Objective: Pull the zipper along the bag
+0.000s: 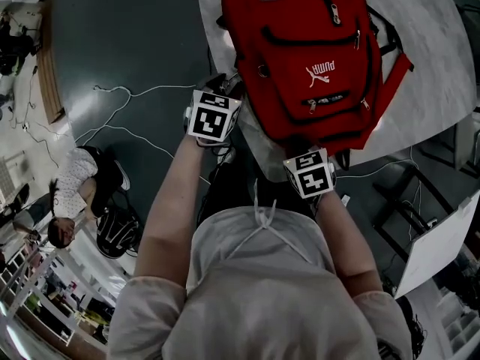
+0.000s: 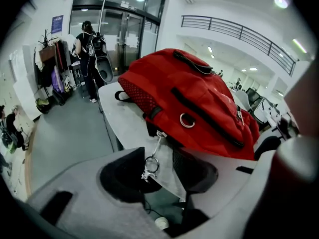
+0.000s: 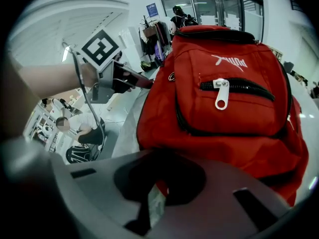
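A red backpack [image 1: 315, 51] lies on a pale table [image 1: 435, 66]. My left gripper [image 1: 226, 82] is at the bag's lower-left corner. In the left gripper view its jaws [image 2: 159, 171] stand open, and a metal zipper pull with a ring [image 2: 151, 164] hangs loose between them, off the edge of the backpack [image 2: 199, 98]. My right gripper [image 1: 315, 151] is at the bag's near edge. In the right gripper view its pads [image 3: 159, 183] are close together with red fabric of the backpack [image 3: 224, 118] pinched between them. The left gripper [image 3: 114, 81] also shows there, at the bag's left side.
A person crouches on the dark floor [image 1: 75, 193] at the left, with cables [image 1: 112, 118] trailing nearby. A white board [image 1: 442, 246] and a black frame stand at the right of the table. Another person with a backpack [image 2: 87, 49] stands by glass doors far off.
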`<action>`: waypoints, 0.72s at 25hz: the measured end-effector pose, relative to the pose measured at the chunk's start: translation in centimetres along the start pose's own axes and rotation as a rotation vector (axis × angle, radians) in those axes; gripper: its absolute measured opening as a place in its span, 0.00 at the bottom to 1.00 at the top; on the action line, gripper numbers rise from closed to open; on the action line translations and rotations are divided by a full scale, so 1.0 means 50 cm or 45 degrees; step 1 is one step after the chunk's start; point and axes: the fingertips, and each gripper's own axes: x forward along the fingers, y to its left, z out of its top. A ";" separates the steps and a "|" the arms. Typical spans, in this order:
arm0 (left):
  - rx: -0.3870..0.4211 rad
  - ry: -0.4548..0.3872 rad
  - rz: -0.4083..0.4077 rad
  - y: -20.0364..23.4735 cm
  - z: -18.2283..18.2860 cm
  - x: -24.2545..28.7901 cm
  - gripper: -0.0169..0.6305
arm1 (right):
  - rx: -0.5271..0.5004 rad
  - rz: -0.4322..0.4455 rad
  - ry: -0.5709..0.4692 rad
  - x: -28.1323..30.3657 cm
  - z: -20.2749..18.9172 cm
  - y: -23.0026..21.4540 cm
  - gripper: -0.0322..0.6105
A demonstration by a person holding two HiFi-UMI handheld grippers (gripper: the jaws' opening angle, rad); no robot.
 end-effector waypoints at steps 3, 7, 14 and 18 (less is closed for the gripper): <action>0.054 -0.022 0.018 -0.022 -0.017 -0.019 0.28 | 0.013 -0.029 0.000 0.002 0.003 -0.002 0.09; 0.043 -0.092 0.037 -0.043 -0.017 -0.066 0.28 | 0.024 -0.086 0.008 -0.009 0.006 -0.002 0.09; 0.022 -0.299 0.045 -0.073 0.035 -0.221 0.15 | 0.138 -0.115 -0.163 -0.105 0.047 0.039 0.09; 0.020 -0.443 0.013 -0.089 0.086 -0.291 0.08 | 0.160 -0.147 -0.392 -0.170 0.139 0.061 0.09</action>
